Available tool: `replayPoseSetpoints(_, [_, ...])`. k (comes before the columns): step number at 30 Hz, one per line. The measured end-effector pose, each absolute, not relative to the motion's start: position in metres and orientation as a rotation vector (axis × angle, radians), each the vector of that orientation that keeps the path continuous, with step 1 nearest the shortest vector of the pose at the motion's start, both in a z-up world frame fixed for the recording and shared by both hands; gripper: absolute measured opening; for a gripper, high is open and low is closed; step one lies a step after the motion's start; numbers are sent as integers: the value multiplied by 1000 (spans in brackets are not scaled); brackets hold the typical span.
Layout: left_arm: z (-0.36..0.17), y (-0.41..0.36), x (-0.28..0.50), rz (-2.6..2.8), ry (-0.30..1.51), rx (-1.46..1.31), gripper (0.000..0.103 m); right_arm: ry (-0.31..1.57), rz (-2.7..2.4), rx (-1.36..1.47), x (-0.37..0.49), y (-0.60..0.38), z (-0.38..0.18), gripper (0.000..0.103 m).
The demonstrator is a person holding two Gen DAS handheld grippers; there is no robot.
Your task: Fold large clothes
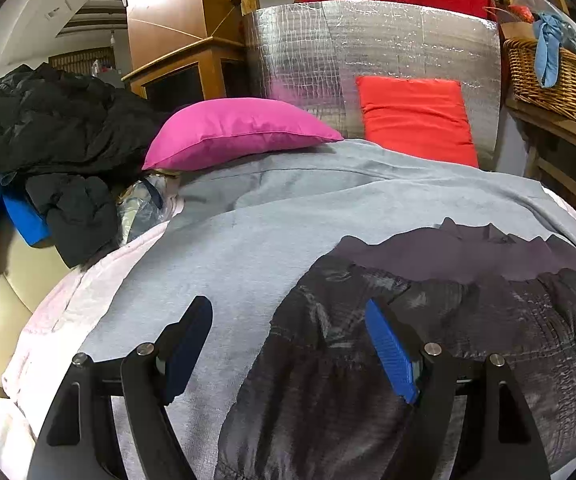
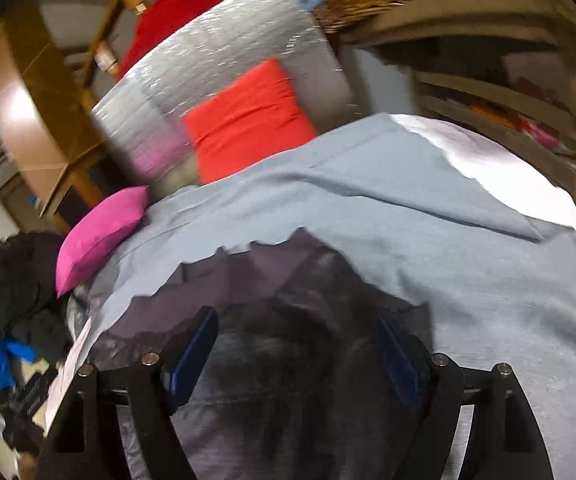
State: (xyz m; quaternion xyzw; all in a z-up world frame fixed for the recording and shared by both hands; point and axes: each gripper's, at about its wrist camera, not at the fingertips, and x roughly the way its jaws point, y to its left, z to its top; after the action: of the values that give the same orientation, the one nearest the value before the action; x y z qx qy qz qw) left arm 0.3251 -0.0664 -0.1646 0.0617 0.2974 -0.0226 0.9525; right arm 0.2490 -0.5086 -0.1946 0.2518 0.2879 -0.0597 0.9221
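A dark, shiny quilted garment (image 1: 468,320) with a gathered purple waistband lies spread on a grey sheet (image 1: 248,248). My left gripper (image 1: 288,312) hovers open over the garment's left edge: its left finger is above the sheet, its right finger above the dark fabric. The right wrist view is blurred and tilted. There my right gripper (image 2: 296,320) stands wide open just above the same garment (image 2: 288,392), with dark fabric below and between its fingers and no pad pressing on it. The grey sheet (image 2: 448,260) stretches beyond it.
A pink pillow (image 1: 232,132) and a red cushion (image 1: 416,120) sit at the far edge against a silver foil panel (image 1: 368,48). Black and blue jackets (image 1: 48,128) are piled at the left. A wicker basket (image 1: 548,76) stands on wooden shelves at the right.
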Motion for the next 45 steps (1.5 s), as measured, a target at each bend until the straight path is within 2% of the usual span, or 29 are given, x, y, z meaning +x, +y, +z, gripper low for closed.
replayPoseSetpoints(5, [-166, -66, 327, -43, 608, 134, 79, 623, -103, 483, 257, -493, -198, 81])
replayPoseSetpoints(12, [-177, -72, 336, -41, 658, 150, 79, 839, -167, 488, 290, -495, -240, 81])
replayPoseSetpoints(45, [-191, -108, 346, -88, 689, 231, 79, 855, -161, 446, 303, -492, -243, 82])
